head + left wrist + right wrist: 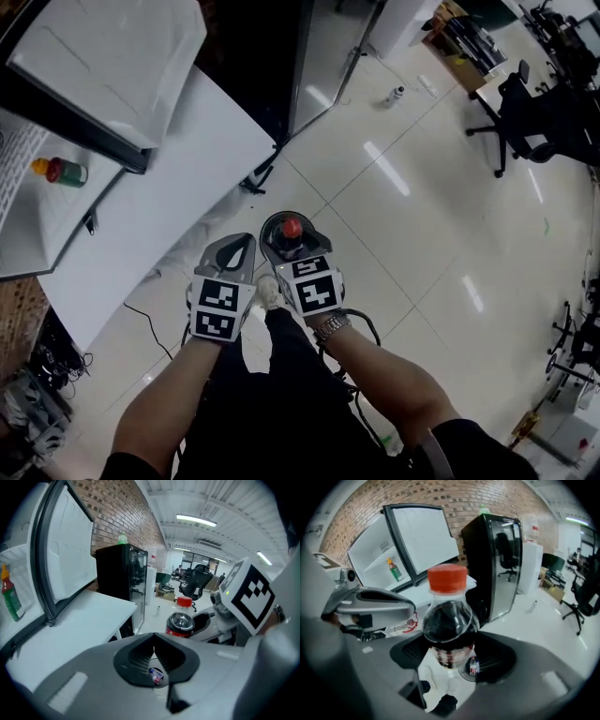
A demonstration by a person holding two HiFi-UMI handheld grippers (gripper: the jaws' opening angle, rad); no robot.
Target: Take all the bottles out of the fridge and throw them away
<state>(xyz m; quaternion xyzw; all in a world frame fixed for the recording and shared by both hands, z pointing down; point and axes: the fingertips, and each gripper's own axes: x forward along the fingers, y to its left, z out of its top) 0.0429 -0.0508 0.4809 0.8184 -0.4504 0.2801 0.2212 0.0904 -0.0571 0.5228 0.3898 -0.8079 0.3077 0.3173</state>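
1. The right tongs (293, 242) pinch a cola bottle (292, 228) at its lower body; the dark jaw pads press on either side of it in the right gripper view, with pale floor showing beneath.
2. The cola bottle (449, 620) stands with its long axis vertical; its red cap points straight up and its base down through the right tongs (450, 654); from the head view the cap faces the camera, so the bottle is seen end-on.
3. The bottle holds dark liquid; it is carried in the air over the tiled floor (422, 216), in front of the person's legs and clear of the fridge (103, 56).
4. The left tongs (234, 251) are pressed together with nothing between them; in the left gripper view the jaws of the left tongs (153, 644) meet at the tips, with a small gap behind them.
5. The two tongs are held side by side, close together; from the left gripper view the cola bottle (180, 620) shows upright just to the right.
6. The fridge (422, 531) stands open to the person's left; a green bottle (395, 570) with a red top stands upright on one of its white shelves, cap up; the same green bottle (61, 172) shows at the left edge of the head view.
7. A white tabletop (159, 216) lies beside the fridge; a black glass-door cabinet (497, 559) stands beyond it.
8. A small bottle (395, 95) sits on the floor well apart, past the cabinet; it is too small to tell which way it points.
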